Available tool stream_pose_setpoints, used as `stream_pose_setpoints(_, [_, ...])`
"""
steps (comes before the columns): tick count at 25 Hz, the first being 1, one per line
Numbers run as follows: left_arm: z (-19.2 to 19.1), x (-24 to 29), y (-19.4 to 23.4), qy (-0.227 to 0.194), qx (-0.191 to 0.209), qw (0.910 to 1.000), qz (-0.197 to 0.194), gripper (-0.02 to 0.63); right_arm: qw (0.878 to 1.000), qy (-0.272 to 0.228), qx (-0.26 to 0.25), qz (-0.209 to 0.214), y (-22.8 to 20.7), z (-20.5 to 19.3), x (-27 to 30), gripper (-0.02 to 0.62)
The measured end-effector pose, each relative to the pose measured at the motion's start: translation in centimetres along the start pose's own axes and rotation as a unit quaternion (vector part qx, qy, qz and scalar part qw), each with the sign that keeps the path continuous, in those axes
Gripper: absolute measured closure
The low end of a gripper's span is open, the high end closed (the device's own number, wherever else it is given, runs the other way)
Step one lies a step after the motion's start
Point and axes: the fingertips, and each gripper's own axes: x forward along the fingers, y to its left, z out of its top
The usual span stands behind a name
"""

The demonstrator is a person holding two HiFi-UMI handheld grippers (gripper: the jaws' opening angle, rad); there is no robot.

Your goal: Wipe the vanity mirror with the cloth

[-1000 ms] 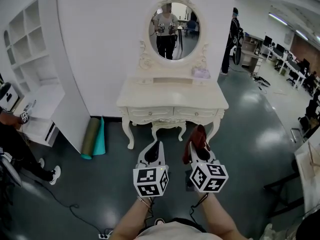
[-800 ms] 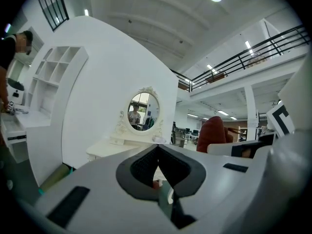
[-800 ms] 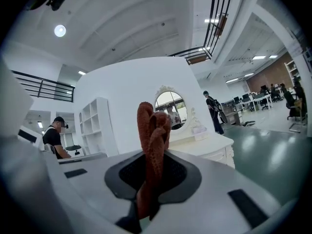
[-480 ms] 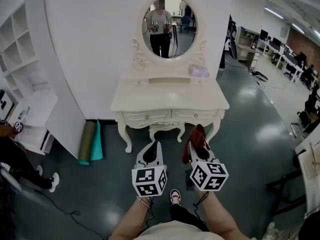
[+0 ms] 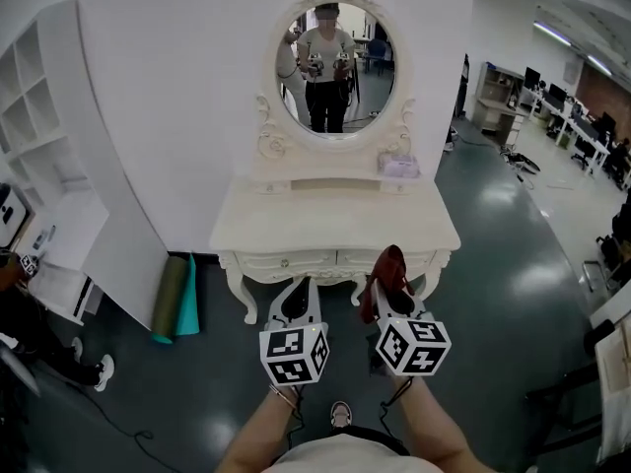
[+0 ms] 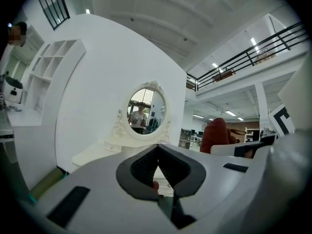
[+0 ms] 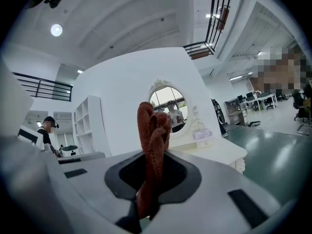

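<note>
cloth (image 7: 152, 140): was rust-red, nubbly, bunched into an upright fold | right gripper (image 7: 153, 173): jaws clamped its lower part, top stood above the tips | left gripper (image 6: 157, 172): jaws met, nothing between | vanity mirror (image 5: 335, 67): oval, ornate cream frame, stood above dressing table (image 5: 296, 220), well ahead of cloth

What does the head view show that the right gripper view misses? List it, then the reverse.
Head view only: rolled mats, the person's forearms. Right gripper view only: a ceiling lamp, a balcony railing. Both: the mirror, table, shelf, and the cloth clamped in the right gripper.
</note>
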Motion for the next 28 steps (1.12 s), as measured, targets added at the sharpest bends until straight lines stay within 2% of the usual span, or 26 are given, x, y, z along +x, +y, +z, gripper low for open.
stream_pose_setpoints(10, [0.6,8.3,0.5,-0.001,0.004,0.9997,0.023,0.595,1.0,0.019,-0.009,0.021,-4.3,1.8,7.8,0.537])
stream_pose_setpoints(19, [-0.7,11.2,2.6,0.018,-0.012,0.9982,0.056,0.595,0.999,0.038,0.004,0.031,-6.3,1.3,11.7,0.537])
stream_pose_setpoints(28, [-0.6,15.0,3.2,0.022,-0.015,0.9985,0.049,0.595,0.999,0.043,0.01,0.01,-8.6,1.2,14.4,0.537])
